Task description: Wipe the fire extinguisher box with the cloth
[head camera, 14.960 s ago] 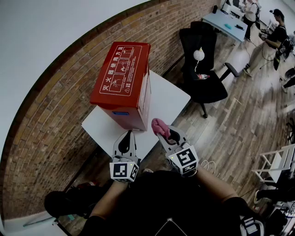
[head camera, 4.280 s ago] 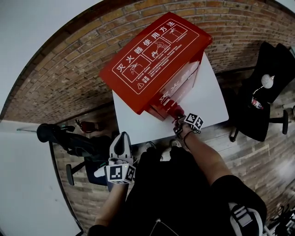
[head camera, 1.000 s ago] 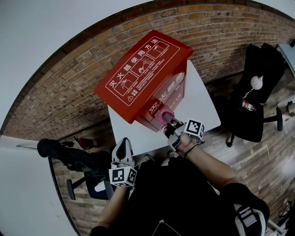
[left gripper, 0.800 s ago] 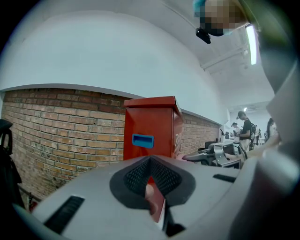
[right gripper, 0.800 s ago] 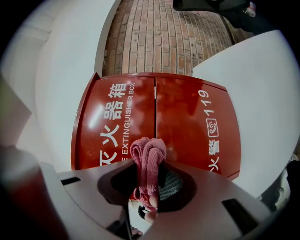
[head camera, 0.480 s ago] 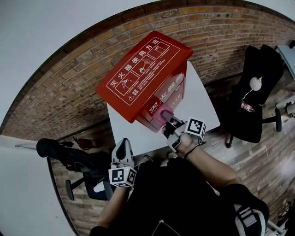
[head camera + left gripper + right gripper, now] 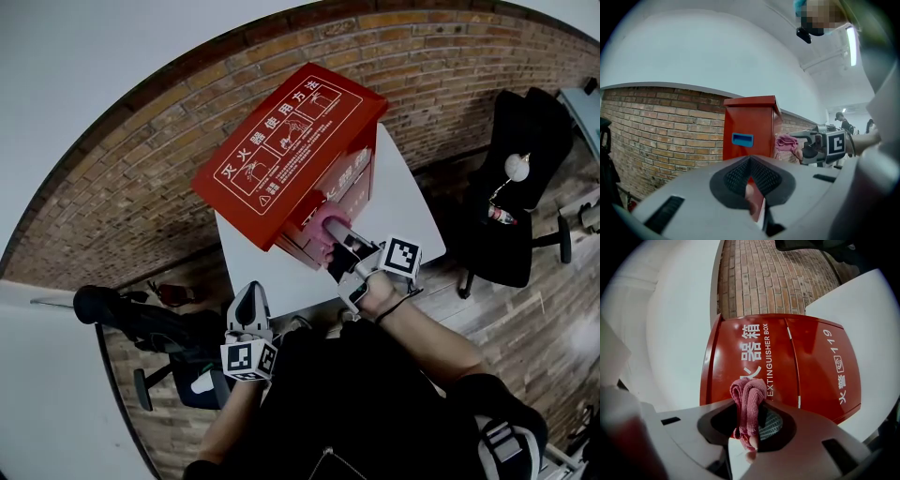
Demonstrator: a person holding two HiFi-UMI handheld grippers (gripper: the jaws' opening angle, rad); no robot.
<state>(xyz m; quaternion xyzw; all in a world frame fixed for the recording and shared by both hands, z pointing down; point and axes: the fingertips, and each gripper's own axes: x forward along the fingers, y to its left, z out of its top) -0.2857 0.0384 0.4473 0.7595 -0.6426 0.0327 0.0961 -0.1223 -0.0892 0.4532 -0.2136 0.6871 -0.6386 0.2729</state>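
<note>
- The fire extinguisher box (image 7: 281, 159), red, stands upright on a white table (image 7: 403, 211), its back toward a brick wall (image 7: 141, 187)
- The box top carries white characters and instruction pictograms; its front face reads "EXTINGUISHER BOX" and "119" in white
- A blue recessed handle (image 7: 742, 139) sits in the side face of the box, the side turned toward the left gripper
- The right gripper (image 7: 337, 239) is in front of the box, pointing at its front face just under the overhanging top
- Its jaws are clamped on a pink cloth (image 7: 323, 223), folded into a bunch that stands out beyond the jaw tips
- In the head view the cloth meets the front face of the box near the lettering; firm contact cannot be confirmed from the right gripper view
- The left gripper (image 7: 248, 300) is well apart from the box, off the table's near edge and low by the person's body
- Its jaws are brought together with nothing between them; it points toward the handle side of the box
- A black office chair (image 7: 525, 187) stands on the wooden floor, well to the right of the box, beyond the table
</note>
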